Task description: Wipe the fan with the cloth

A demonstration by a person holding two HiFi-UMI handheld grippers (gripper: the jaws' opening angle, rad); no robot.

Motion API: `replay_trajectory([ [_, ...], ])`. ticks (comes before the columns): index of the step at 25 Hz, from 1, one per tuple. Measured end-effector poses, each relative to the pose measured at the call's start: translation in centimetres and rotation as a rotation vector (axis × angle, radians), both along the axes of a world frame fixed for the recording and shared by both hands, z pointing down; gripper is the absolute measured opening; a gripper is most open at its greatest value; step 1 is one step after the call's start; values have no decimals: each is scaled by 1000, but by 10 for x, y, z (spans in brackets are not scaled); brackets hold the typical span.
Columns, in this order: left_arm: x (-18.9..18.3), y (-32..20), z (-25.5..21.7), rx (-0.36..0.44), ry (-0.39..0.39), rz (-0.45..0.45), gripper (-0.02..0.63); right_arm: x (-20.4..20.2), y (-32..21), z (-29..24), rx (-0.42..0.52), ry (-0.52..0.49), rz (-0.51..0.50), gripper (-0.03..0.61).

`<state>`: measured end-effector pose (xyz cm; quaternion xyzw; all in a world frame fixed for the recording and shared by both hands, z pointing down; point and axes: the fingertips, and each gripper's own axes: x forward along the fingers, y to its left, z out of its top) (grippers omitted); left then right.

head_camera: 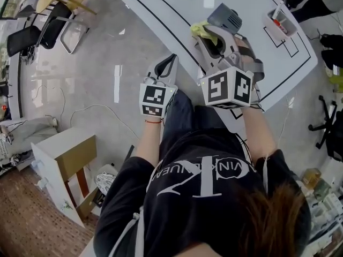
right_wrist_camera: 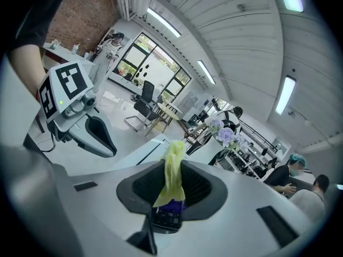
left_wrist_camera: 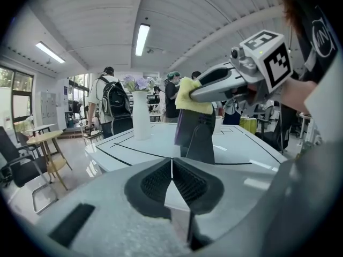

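Table (head_camera: 161, 7): from above, it carries the fan (head_camera: 225, 17) near your edge.
Left tongs (left_wrist_camera: 171, 165): shut, empty, held back. From here the yellow cloth (left_wrist_camera: 192, 98) meets the fan's top.
Right tongs (right_wrist_camera: 172, 182): clamped on that cloth, so you can wipe.

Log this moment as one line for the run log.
right gripper: shut on yellow cloth | yellow cloth: at top of fan | left gripper: shut, empty, away from fan

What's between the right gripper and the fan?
The yellow cloth, pinched in the right gripper, lies between it and the fan; the left gripper view shows it.
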<state>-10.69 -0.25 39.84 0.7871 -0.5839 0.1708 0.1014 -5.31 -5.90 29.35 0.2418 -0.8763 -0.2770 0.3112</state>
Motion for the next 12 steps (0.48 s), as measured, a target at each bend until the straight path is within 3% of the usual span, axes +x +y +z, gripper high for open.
replay_trajectory([
  [6,-3,-13,-7,22,16,4,17,16,-22,-12,17,-29,53,84],
  [12,-7,-44,-10,33,27,57,17,27,-48,-23,-26,-79,120,84],
])
